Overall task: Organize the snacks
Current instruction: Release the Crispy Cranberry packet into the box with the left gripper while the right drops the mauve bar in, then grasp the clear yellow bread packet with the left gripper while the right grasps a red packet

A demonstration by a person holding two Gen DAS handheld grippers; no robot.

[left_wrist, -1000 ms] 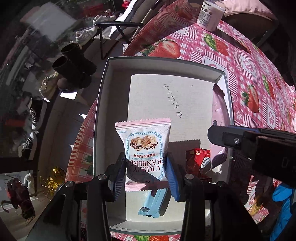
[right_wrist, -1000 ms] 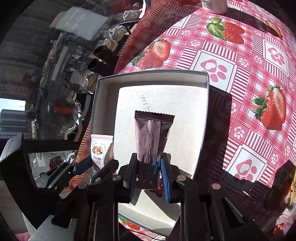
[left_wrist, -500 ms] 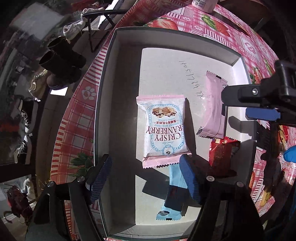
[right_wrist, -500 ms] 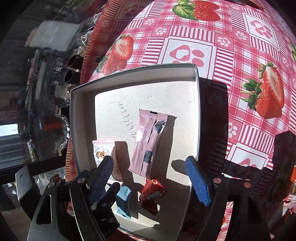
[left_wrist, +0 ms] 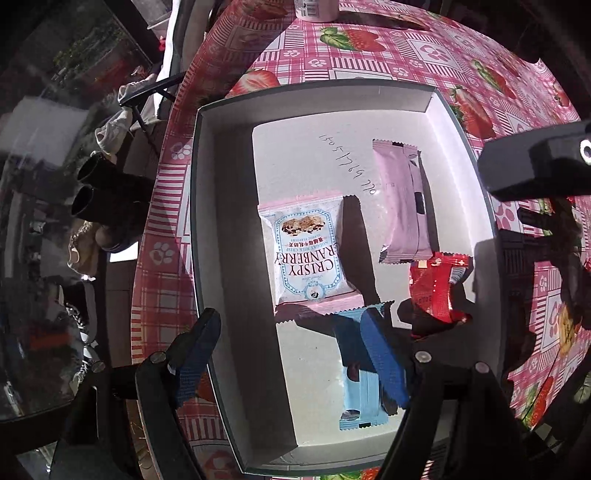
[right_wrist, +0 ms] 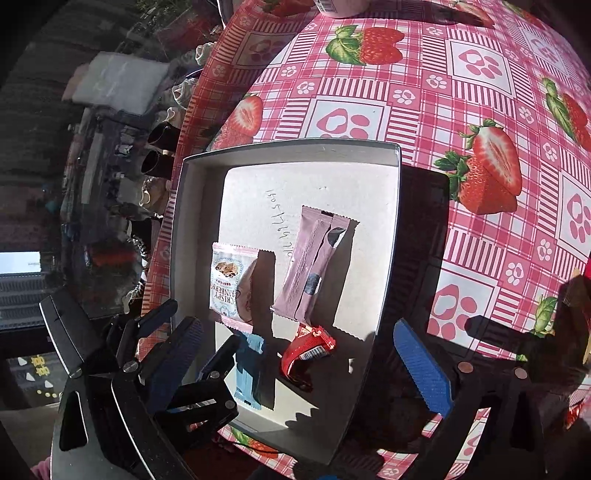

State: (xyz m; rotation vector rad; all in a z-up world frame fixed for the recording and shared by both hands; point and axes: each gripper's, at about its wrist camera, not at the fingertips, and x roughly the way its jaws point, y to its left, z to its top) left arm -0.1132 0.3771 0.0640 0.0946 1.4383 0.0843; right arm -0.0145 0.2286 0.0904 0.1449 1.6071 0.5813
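A shallow grey box [left_wrist: 201,221] lies on the strawberry tablecloth. Flat on its floor are a white and pink cranberry crisp packet [left_wrist: 306,254], a mauve bar [left_wrist: 402,210], a red packet [left_wrist: 436,288] and a light blue packet [left_wrist: 360,384]. My left gripper [left_wrist: 291,354] hangs above the box's near end. Its jaws are opening and nothing is between them. My right gripper [right_wrist: 295,362] is over the near right side of the box [right_wrist: 295,147], jaws opening wide and empty. The mauve bar [right_wrist: 314,266] and cranberry packet [right_wrist: 229,280] lie ahead of it.
The round table's edge [left_wrist: 147,258] drops off just left of the box. Black boots [left_wrist: 107,199] and a folding chair stand on the floor beyond it. A white jar [right_wrist: 340,5] stands at the table's far side. The pink cloth [right_wrist: 480,110] spreads out to the right.
Both grippers have opened. The left let go of the cranberry packet and the right let go of the mauve bar. Both packets now lie in the box, and the grippers have drawn back.
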